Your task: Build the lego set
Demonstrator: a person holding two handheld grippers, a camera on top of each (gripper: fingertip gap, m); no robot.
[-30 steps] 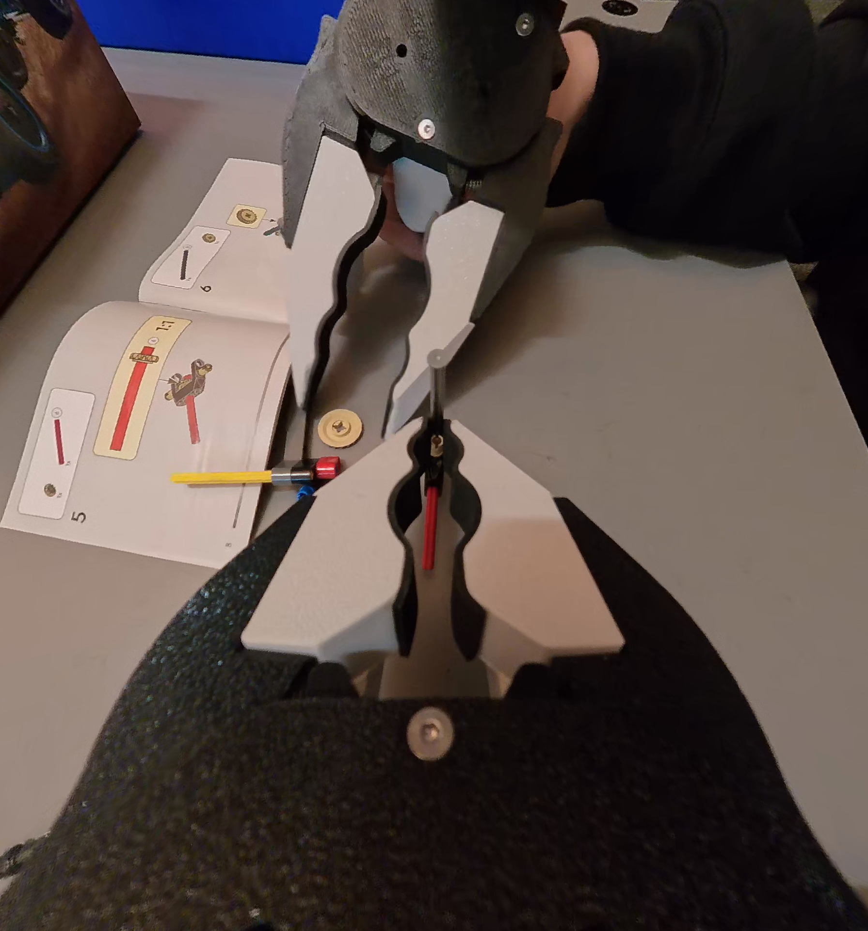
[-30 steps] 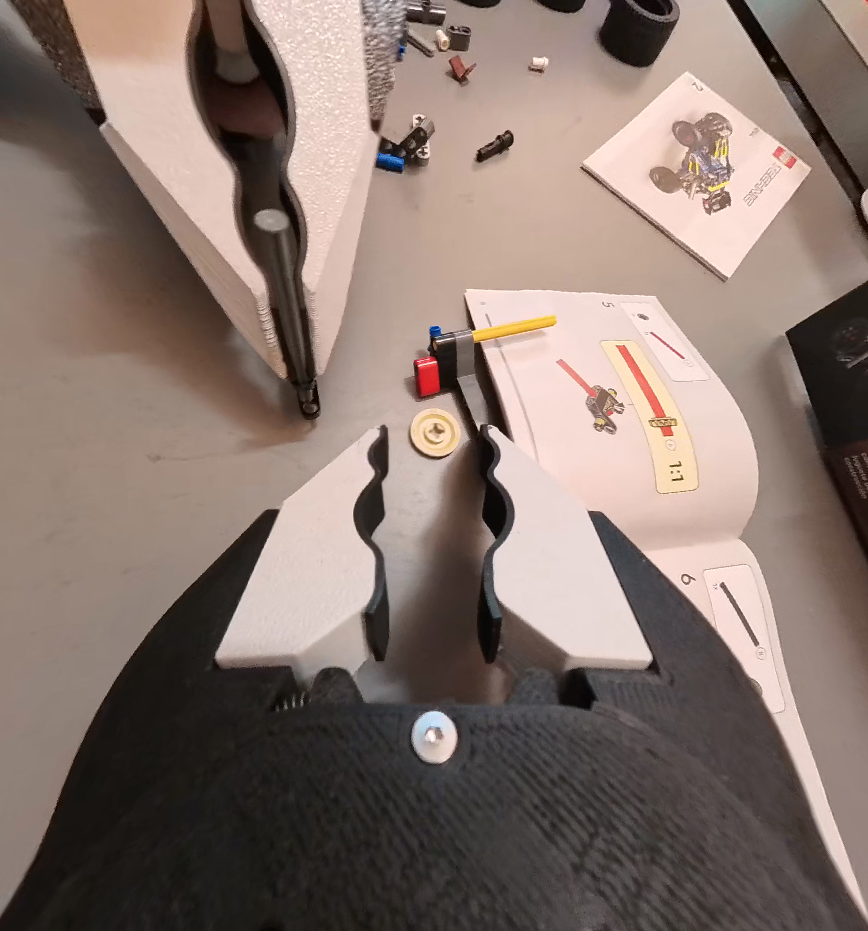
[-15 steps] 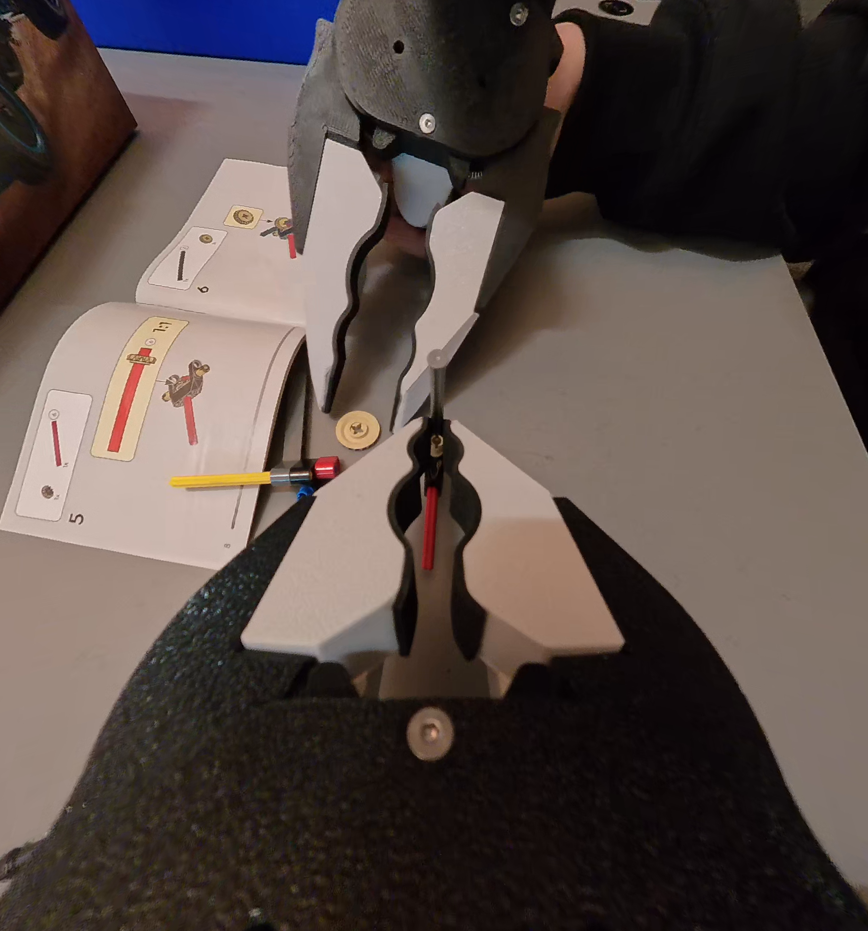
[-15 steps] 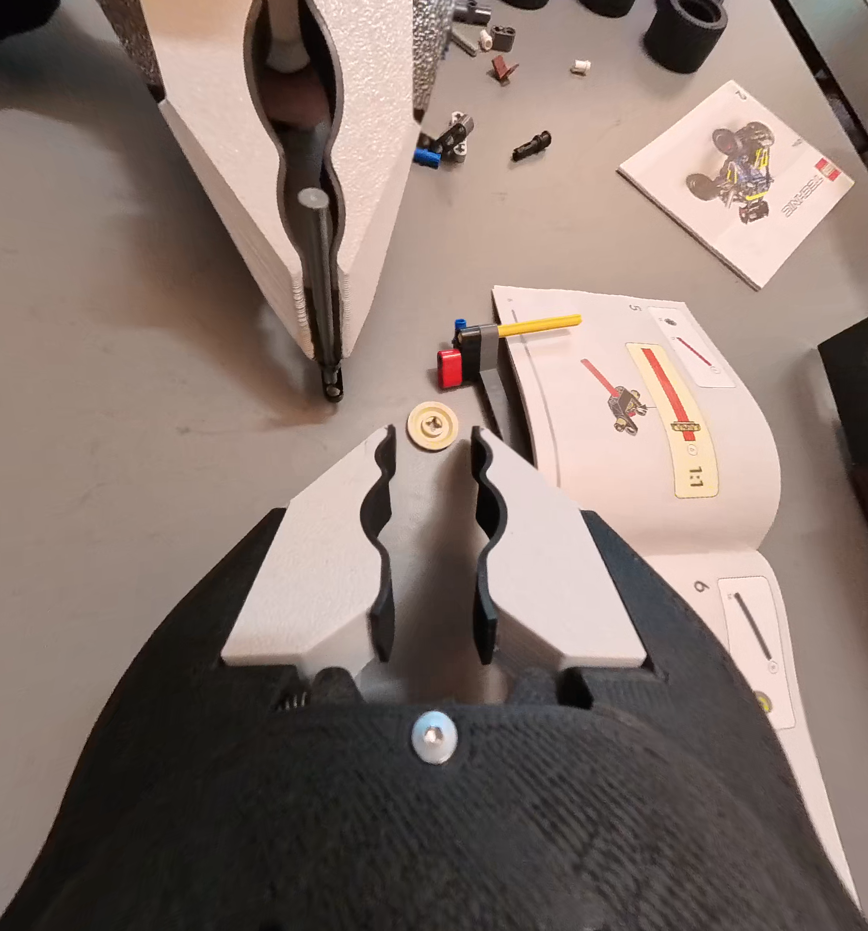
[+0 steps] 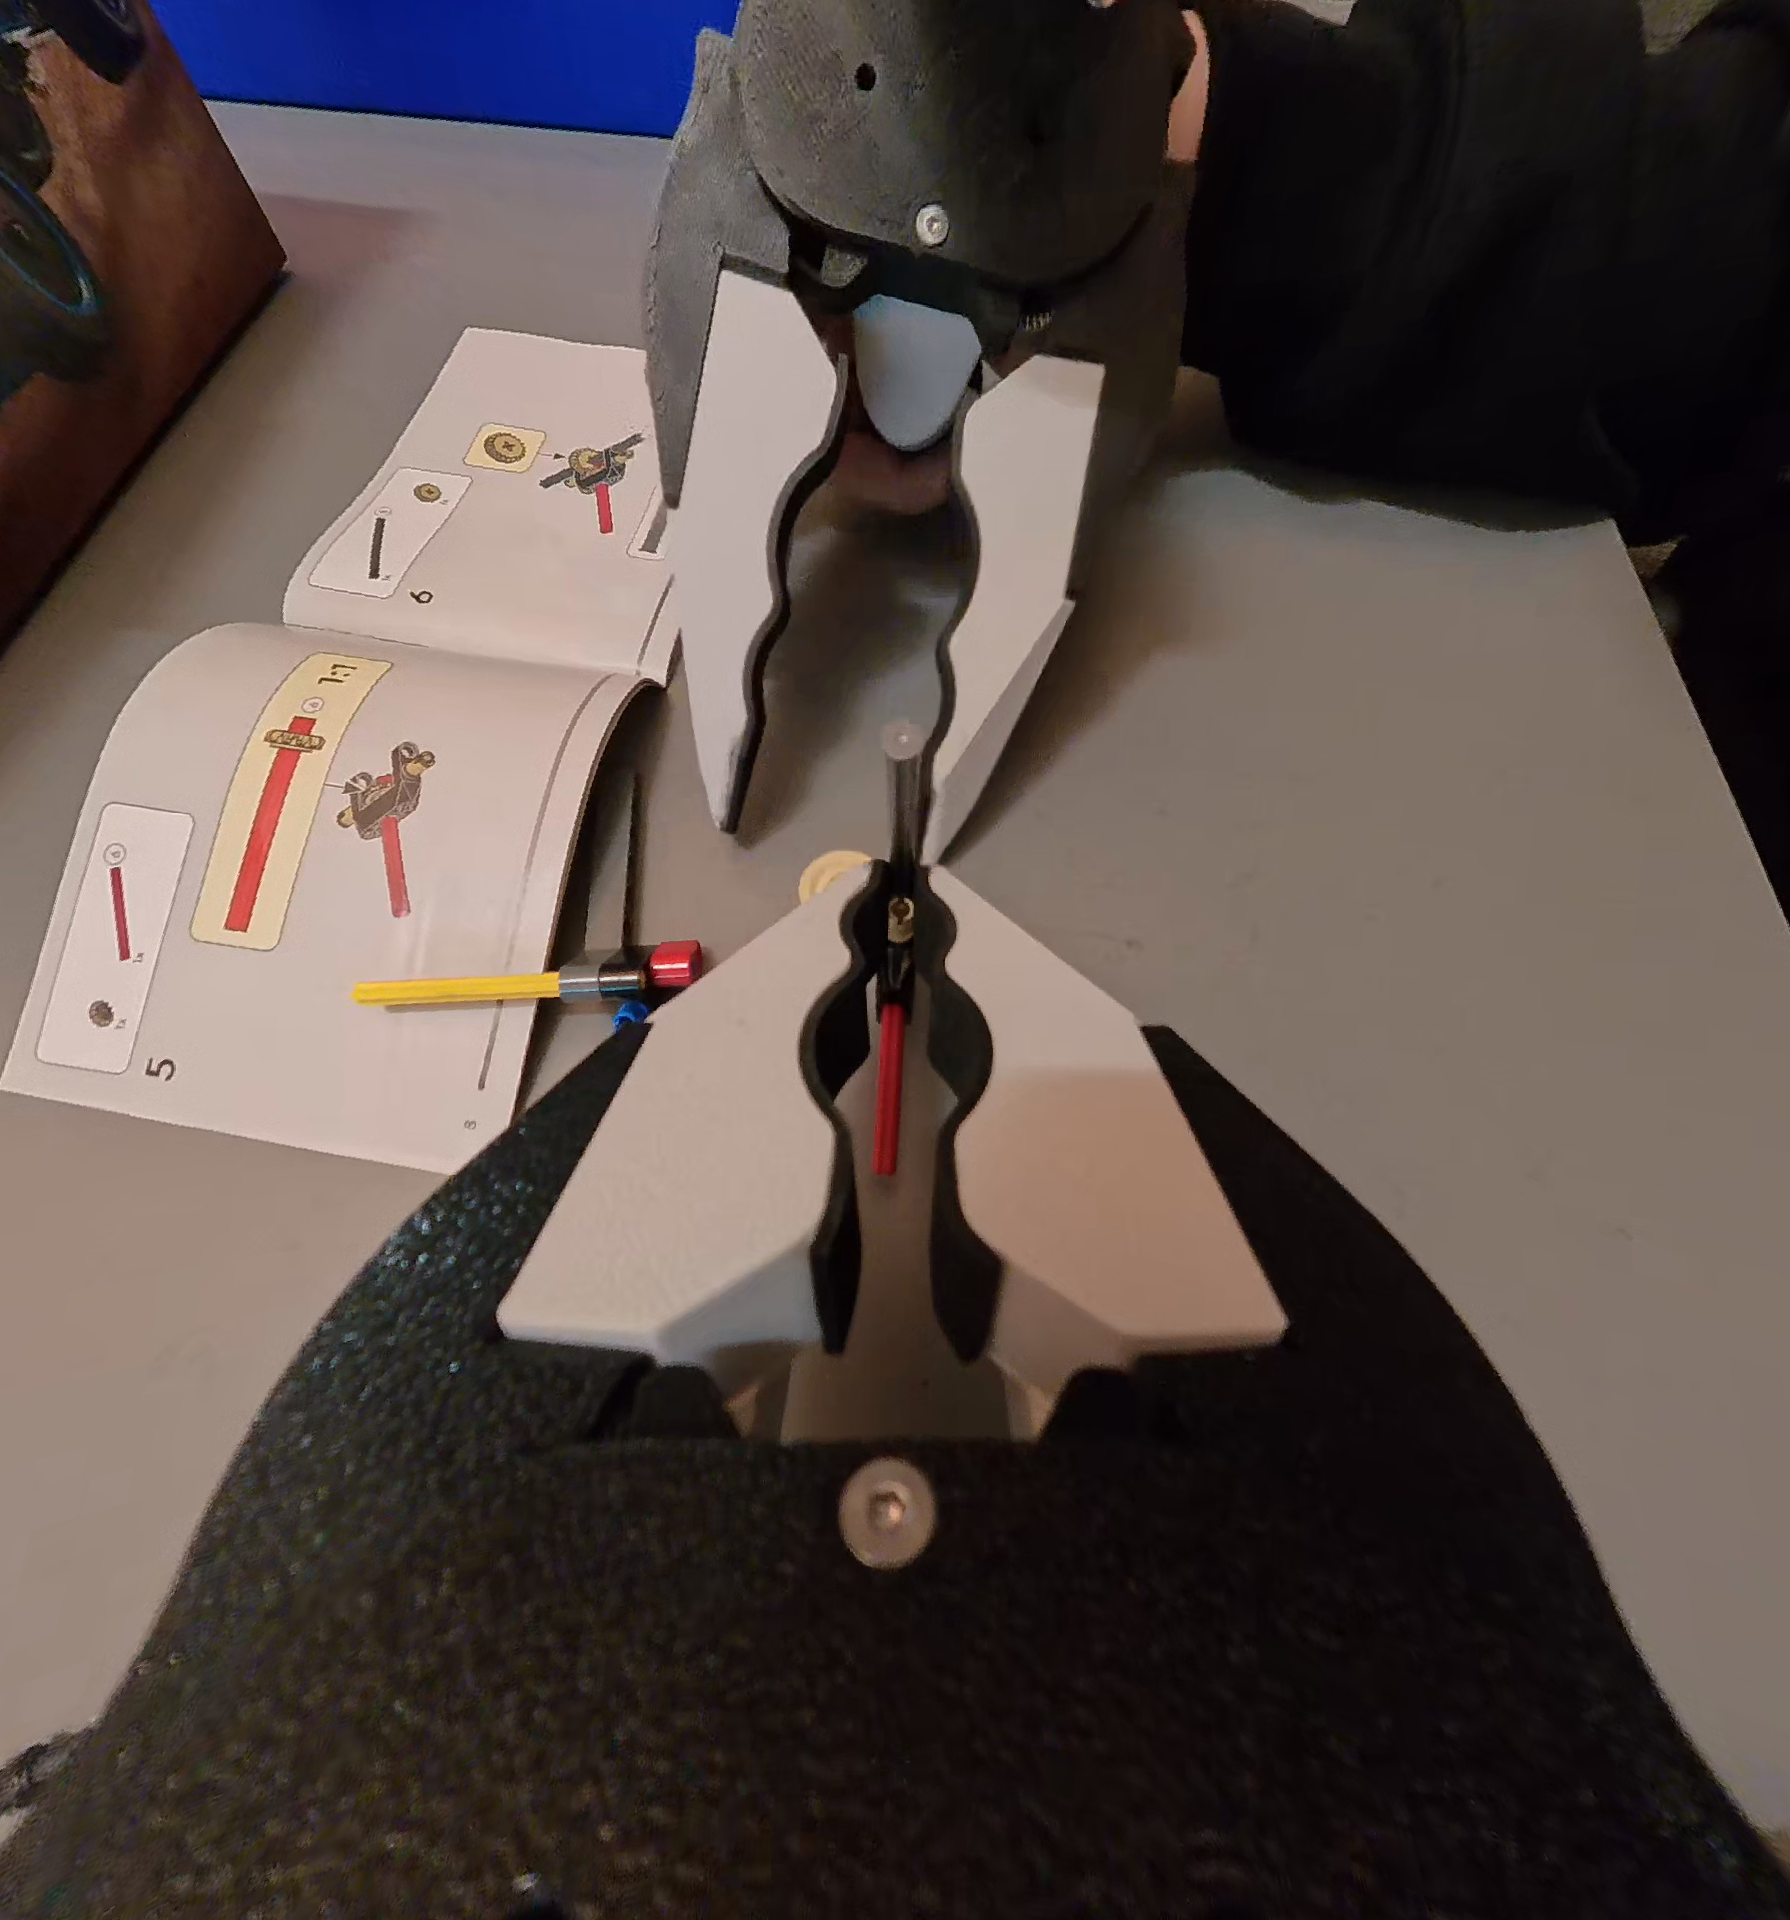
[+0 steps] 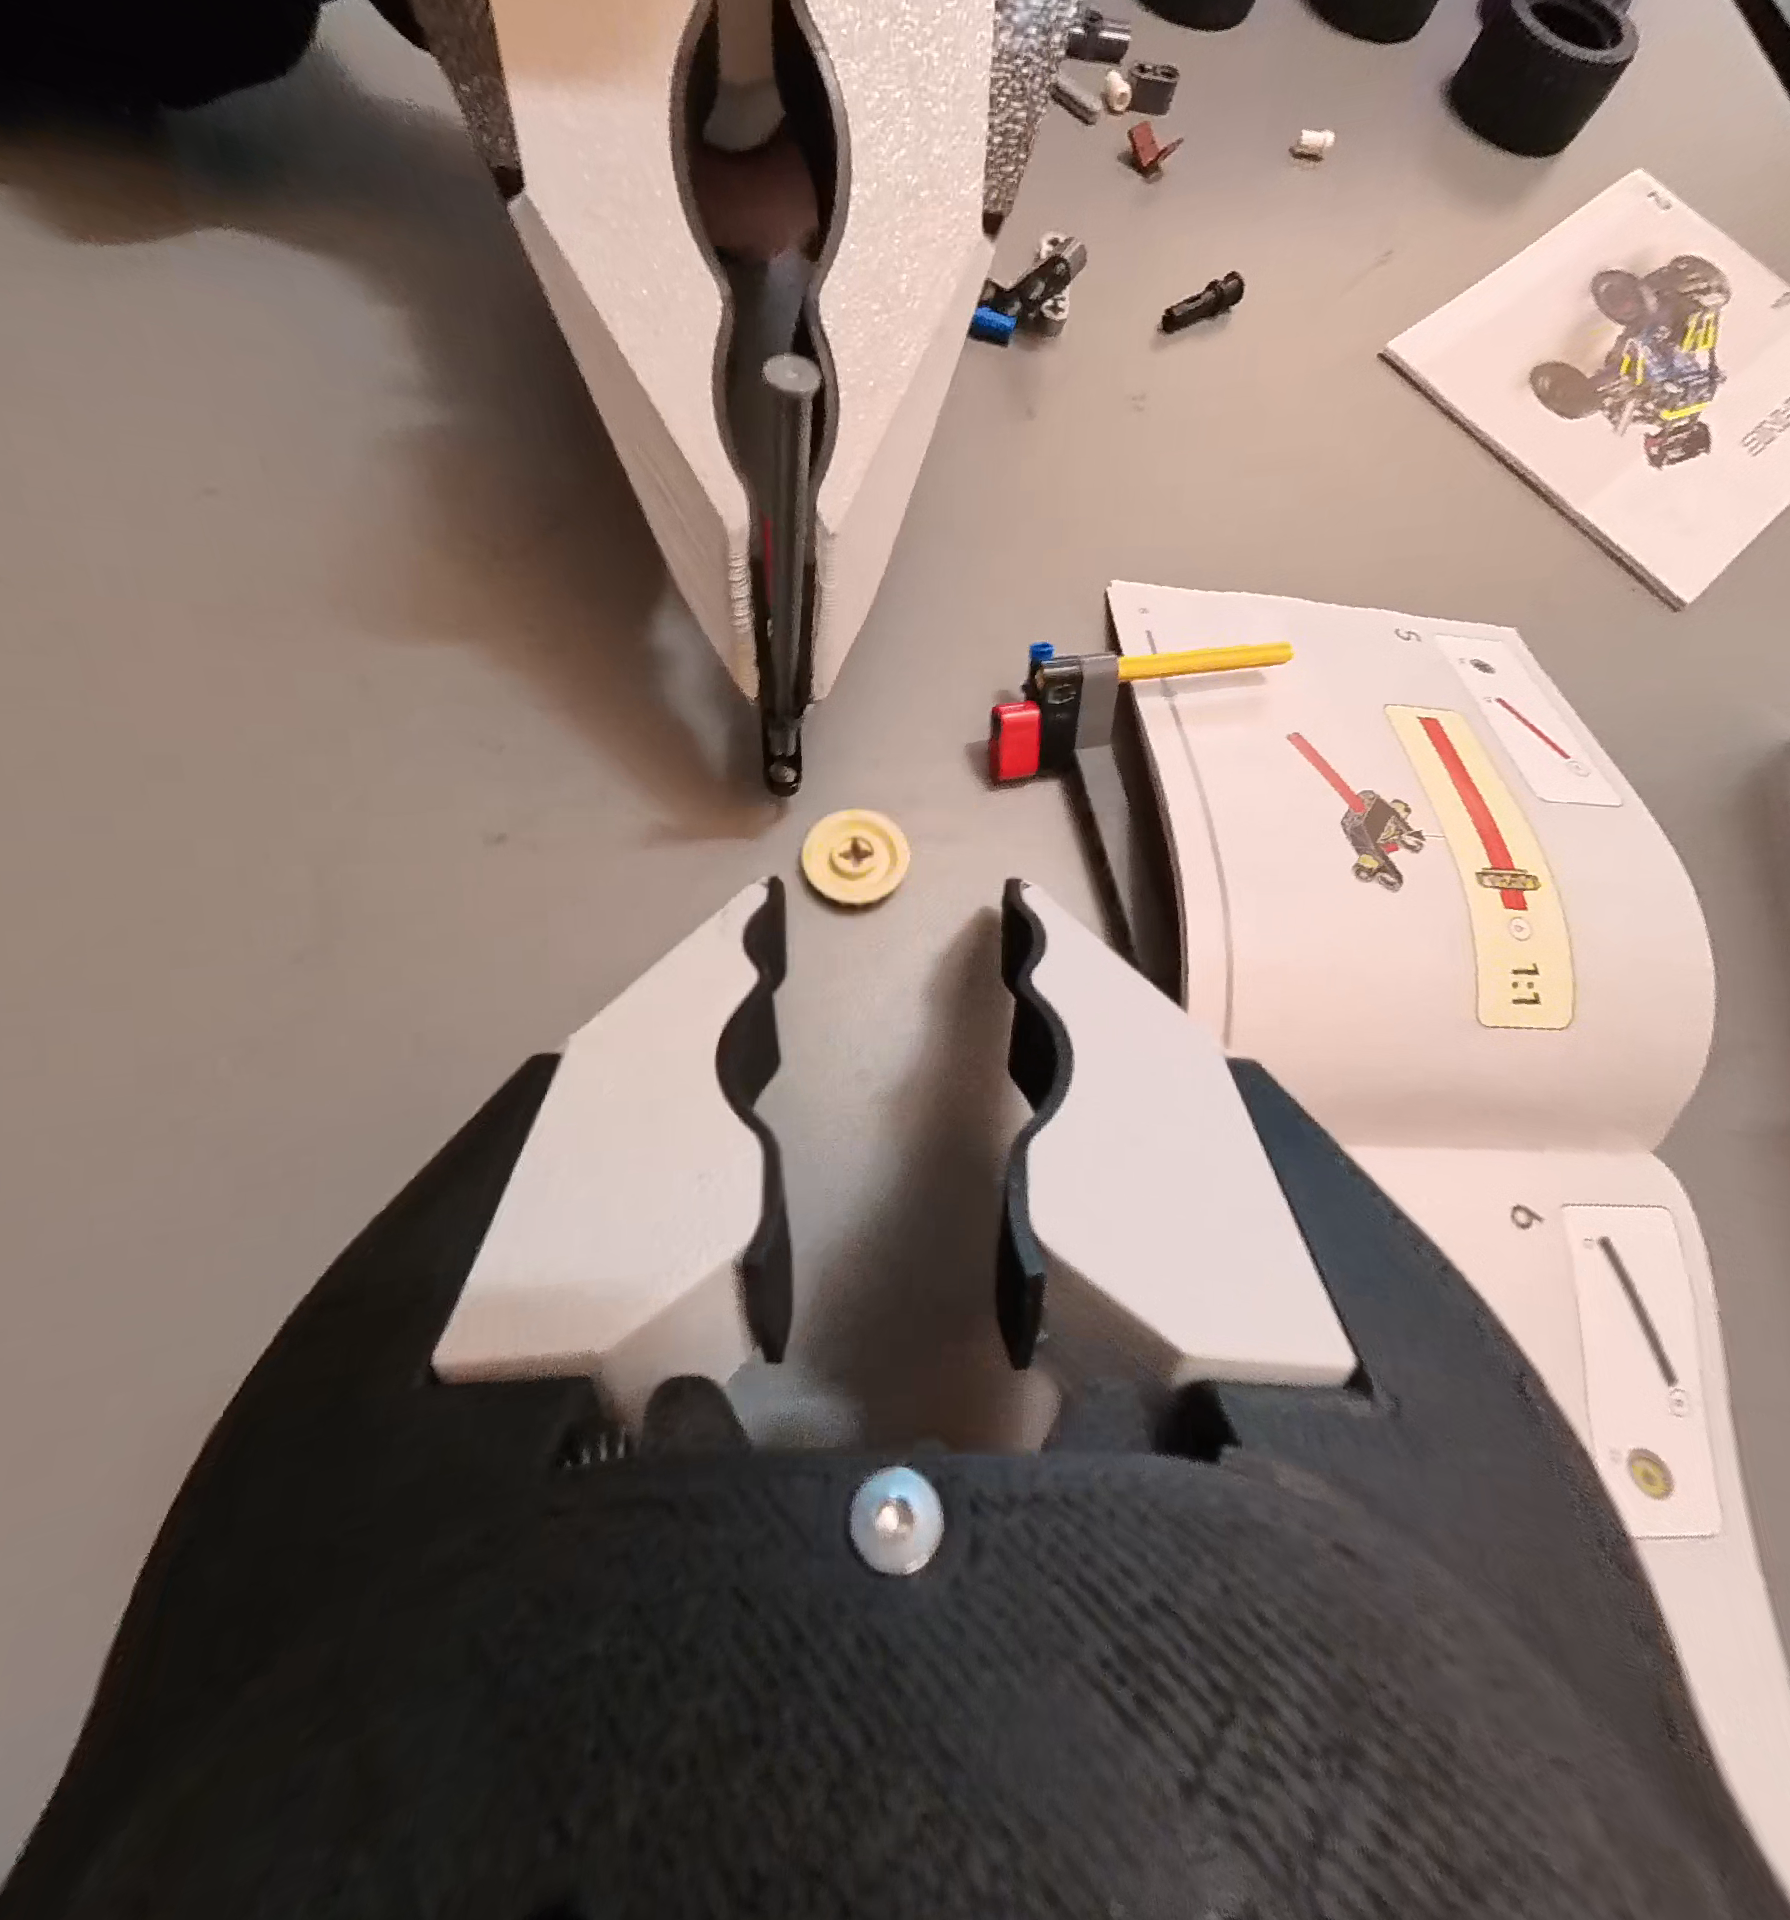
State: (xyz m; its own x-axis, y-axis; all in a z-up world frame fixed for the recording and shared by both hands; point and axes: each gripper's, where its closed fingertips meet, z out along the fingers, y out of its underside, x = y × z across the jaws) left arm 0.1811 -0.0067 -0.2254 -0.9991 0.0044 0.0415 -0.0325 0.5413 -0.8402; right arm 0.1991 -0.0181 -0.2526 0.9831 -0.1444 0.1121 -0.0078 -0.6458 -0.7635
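Observation:
My left gripper [image 5: 896, 883] is shut on a small assembly: a red axle [image 5: 886, 1091] lies between the fingers and a dark axle [image 5: 901, 800] sticks out past the tips. In the right wrist view this gripper [image 6: 782, 686] points down with the dark axle [image 6: 789, 499] in it, its tip near the table. A tan round disc [image 6: 856, 860] lies flat on the table just ahead of my right gripper [image 6: 893, 899], which is open and empty. In the left wrist view the right gripper [image 5: 839, 826] faces mine, and the disc [image 5: 826, 873] is partly hidden.
An open instruction booklet [image 6: 1390, 935] lies on the table, with a yellow axle with grey and red pieces [image 6: 1161, 665] at its edge. A second leaflet [image 6: 1639, 384], loose small parts [image 6: 1036, 281] and black tyres [image 6: 1540, 73] lie beyond. The set's box [image 5: 60, 260] stands far left. Left and right tips are no more than a few centimetres apart.
The right gripper has shifted sideways and come nearer the left gripper's tip. Its jaws narrowed slightly, then opened wider. The left gripper keeps its hold on the axle assembly.

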